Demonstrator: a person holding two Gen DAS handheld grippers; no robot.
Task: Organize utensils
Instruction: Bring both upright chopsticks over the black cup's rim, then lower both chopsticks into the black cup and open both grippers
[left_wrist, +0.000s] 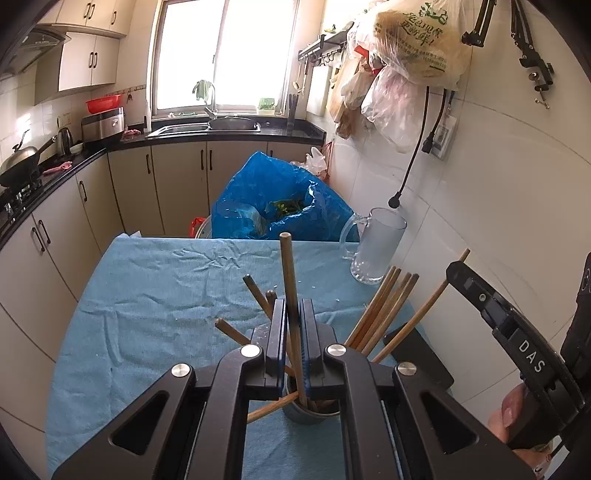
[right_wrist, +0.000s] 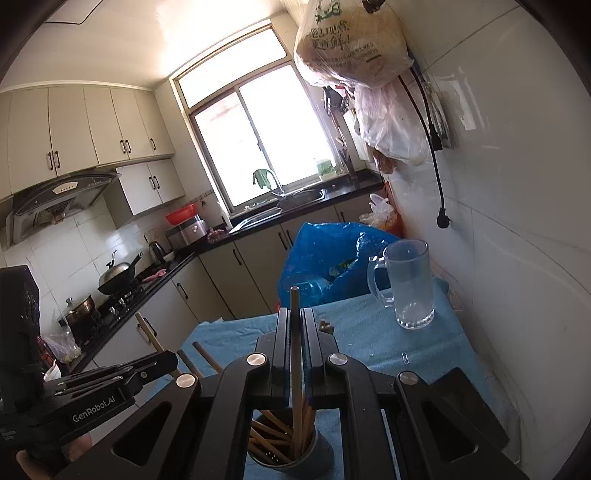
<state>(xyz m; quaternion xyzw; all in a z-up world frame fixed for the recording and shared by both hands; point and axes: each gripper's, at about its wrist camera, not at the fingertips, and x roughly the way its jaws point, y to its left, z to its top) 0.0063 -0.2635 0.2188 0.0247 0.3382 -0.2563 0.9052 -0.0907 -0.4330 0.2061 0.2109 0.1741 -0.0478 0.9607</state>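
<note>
Left hand-held gripper (left_wrist: 293, 325) clamped on an upright chopstick (left_wrist: 289, 273), lower end in the cup (left_wrist: 312, 413) w/ other chopsticks. Right hand-held gripper (right_wrist: 294, 332) likewise grips a stick (right_wrist: 295, 314) above the same cup (right_wrist: 284, 456). Cup on blue-clothed table (left_wrist: 147, 280); glass mug (right_wrist: 410, 284) near wall.

chopsticks: about ten, exact count unclear (left_wrist: 384, 314) | metal holder cup: 1 (right_wrist: 284, 458) | glass mug: 1 (right_wrist: 410, 284) | blue bag: 1 (left_wrist: 258, 192) | tongs: 2, left tongs (left_wrist: 293, 332), right tongs (right_wrist: 294, 339)
</note>
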